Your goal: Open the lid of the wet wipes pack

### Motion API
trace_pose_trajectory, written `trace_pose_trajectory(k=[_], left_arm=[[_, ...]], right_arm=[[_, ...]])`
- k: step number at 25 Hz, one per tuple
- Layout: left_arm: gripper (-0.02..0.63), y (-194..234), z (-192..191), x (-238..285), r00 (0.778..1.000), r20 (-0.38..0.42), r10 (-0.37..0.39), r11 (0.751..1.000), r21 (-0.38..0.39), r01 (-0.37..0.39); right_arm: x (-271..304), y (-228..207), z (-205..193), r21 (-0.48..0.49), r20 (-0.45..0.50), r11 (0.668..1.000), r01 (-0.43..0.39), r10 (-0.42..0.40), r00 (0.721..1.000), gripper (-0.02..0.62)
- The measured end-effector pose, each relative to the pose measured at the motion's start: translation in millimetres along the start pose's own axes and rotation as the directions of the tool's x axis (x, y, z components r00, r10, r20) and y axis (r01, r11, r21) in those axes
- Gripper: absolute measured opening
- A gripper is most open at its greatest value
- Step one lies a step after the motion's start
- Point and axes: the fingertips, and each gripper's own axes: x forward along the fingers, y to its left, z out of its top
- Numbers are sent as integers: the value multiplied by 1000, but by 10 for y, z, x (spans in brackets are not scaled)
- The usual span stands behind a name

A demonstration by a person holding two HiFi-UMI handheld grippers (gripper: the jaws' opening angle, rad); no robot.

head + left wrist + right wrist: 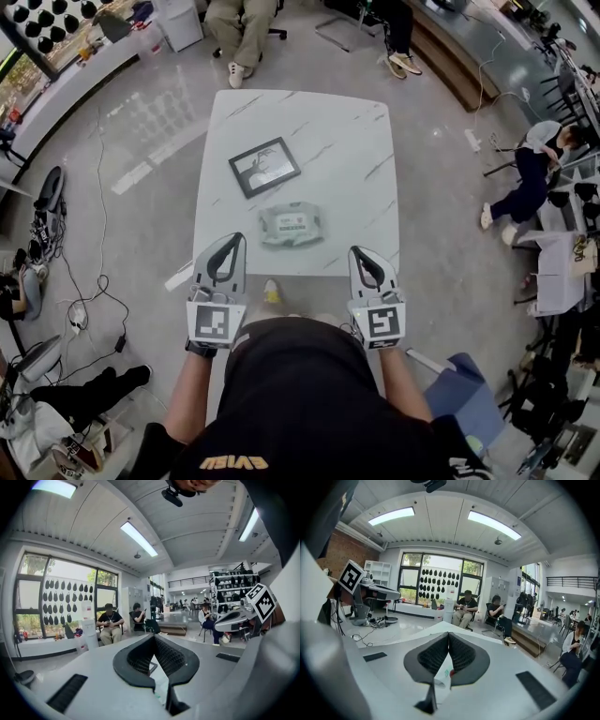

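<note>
clenched empty, left gripper (233, 241) and right gripper (362, 252); could push the wet wipes pack (292, 224) far if left shut.

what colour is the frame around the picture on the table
The picture frame is black; the head view shows it best.

I see the wet wipes pack (292, 223) lying flat on the white marbled worktop (347, 141), roughly midway between left and right and close to the near edge. It is a soft, pale grey-green pouch with crinkled ends, its long side running left to right. The white lid on top faces up and looks closed.
</note>
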Motion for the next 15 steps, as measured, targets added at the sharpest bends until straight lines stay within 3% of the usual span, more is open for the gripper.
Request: trace_pose_trajectory(k=[8,13,15], left_arm=[[15,375,-490,333,989,-90,-121,991,-70,115],[15,365,-792,577,973,-121,-196,976,-117,182],[15,335,-932,685,967,-113,-228,963,-170,207]], right_arm=[[541,150,139,-166,-34,984,58,-64,997,9],[729,243,33,-228,-107,973,36,-61,992,17],[849,259,-74,-239,-149,971,17,-54,987,21]])
